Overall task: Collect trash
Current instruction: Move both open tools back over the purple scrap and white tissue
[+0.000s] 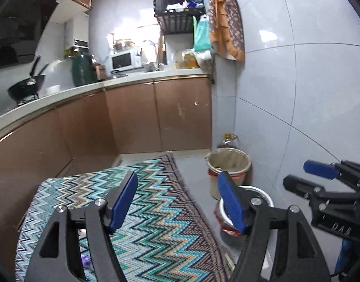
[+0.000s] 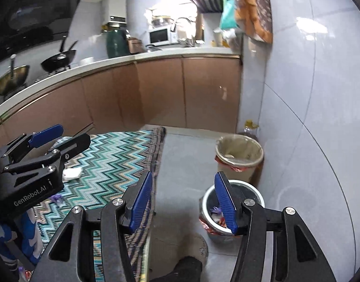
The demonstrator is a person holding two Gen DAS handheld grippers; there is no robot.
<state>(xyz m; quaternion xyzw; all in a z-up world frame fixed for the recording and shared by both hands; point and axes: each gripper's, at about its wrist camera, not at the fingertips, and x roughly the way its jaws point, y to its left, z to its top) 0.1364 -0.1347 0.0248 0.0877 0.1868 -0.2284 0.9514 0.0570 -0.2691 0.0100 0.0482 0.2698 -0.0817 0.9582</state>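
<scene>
Along the tiled wall stand two bins: a tan bin [image 2: 241, 157] with a beige liner farther off, and nearer a white-rimmed bin [image 2: 234, 209] holding a few scraps, one purple and one red. Behind the tan bin sits one oil bottle [image 2: 250, 127] with a yellow cap. On the zigzag rug [image 2: 114, 157] lie two loose pieces of trash: a crumpled white tissue [image 2: 72, 172] and a small purple wrapper [image 2: 57, 197], both near the left gripper [image 2: 62, 134]. The left gripper hangs over the rug with its two blue pads spread apart and nothing between them. The right gripper [image 2: 184, 199] is held above the bare floor beside the white-rimmed bin, its two fingers also wide apart and empty. One dark shoe [image 2: 187, 270] shows at the bottom edge. On the table sit two pans and one white microwave [image 2: 160, 36].
</scene>
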